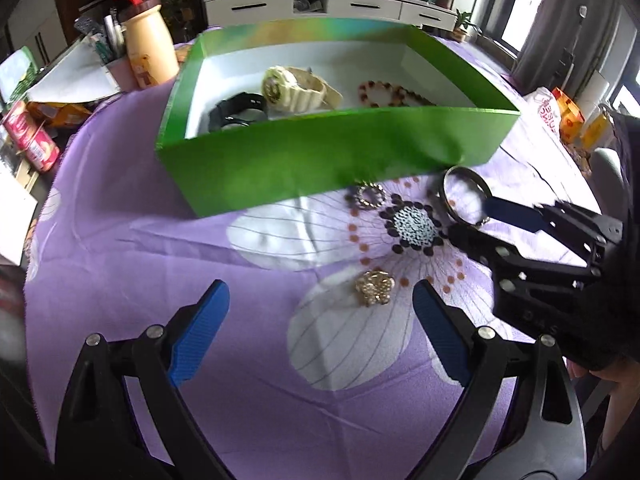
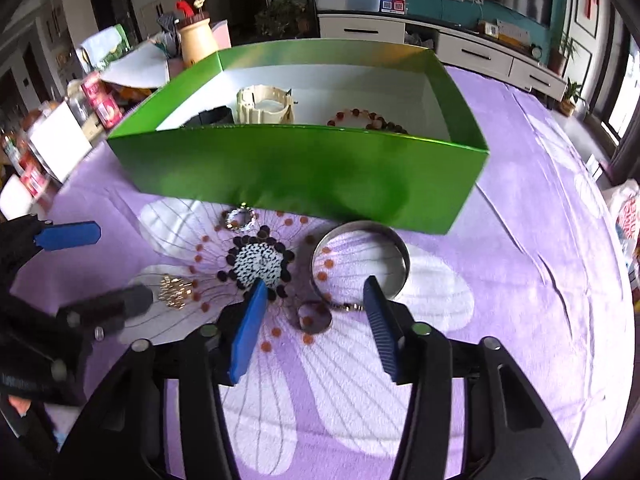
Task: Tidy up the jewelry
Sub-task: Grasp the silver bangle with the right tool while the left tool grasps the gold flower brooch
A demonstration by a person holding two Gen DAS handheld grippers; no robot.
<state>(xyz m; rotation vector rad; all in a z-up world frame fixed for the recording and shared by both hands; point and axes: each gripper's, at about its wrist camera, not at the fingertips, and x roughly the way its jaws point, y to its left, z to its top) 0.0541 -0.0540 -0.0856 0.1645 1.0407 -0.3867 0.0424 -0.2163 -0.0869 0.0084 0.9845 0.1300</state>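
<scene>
A green box [image 1: 320,156] [image 2: 304,172] holds a cream watch [image 1: 296,88], a black band [image 1: 236,110] and a bead bracelet [image 1: 384,94]. On the purple flowered cloth lie a silver bangle [image 2: 360,256] [image 1: 464,196] with a small charm ring [image 2: 314,316], a sparkly ring [image 1: 370,196] [image 2: 240,219] and a gold brooch [image 1: 375,287] [image 2: 176,286]. My left gripper [image 1: 320,300] is open just above the cloth, with the brooch between its fingertips. My right gripper [image 2: 316,292] is open, its fingertips either side of the bangle's near edge and charm ring.
A cream bottle [image 1: 148,52], papers and red snack packs [image 1: 34,140] crowd the table's left side. Plastic bags [image 1: 560,112] lie at the right. A white cabinet [image 1: 320,2] stands behind the box.
</scene>
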